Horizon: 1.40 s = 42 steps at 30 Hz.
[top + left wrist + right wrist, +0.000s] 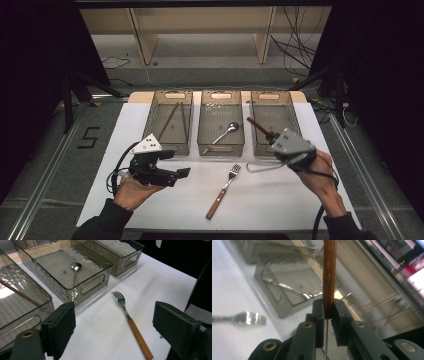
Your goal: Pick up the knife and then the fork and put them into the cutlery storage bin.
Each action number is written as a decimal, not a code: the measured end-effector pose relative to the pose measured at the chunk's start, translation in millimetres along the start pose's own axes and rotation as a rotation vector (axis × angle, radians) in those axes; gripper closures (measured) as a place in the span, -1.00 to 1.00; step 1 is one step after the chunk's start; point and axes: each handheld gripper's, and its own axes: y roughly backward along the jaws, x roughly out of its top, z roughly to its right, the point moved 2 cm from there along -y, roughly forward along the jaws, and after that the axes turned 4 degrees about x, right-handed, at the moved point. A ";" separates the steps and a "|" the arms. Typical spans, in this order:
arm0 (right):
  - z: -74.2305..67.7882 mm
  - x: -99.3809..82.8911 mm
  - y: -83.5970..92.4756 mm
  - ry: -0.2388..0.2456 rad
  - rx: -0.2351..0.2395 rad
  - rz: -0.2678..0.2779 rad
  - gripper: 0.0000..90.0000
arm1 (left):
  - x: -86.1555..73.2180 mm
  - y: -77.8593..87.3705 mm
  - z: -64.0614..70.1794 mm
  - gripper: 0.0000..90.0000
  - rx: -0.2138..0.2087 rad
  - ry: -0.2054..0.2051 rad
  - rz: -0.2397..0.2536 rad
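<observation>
The right gripper, at the right of the high view, is clamped on the wooden handle of a utensil and holds it over the right tray; the handle pokes up and left from the jaws, and the metal end is hidden, so I cannot tell what kind of utensil it is. In the right gripper view only a narrow stretch of the handle sits between the pads, so the piece could pivot or slide out if the hand swings fast, and it might land on the tray rim or the worktop rather than inside.

The left gripper, at lower left, has its jaws wide apart with nothing between them. The fork lies on the worktop at lower centre, flat and thin; a grab at it could scrape the white sheet or push the fork away. The middle tray holds a spoon, the left tray chopsticks.
</observation>
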 end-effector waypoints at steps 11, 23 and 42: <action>82.8 -10.0 -25.4 -0.469 0.227 -0.026 0.81 | -26.2 -14.2 6.0 -0.65 -0.002 -0.024 0.000; 125.3 -17.6 -51.4 -0.695 0.240 -0.069 0.81 | -34.3 -19.1 10.0 -0.65 0.019 -0.044 -0.015; 128.4 -34.3 -112.3 -0.850 0.143 -0.160 0.81 | -41.5 -25.9 17.9 -0.65 0.010 -0.056 -0.001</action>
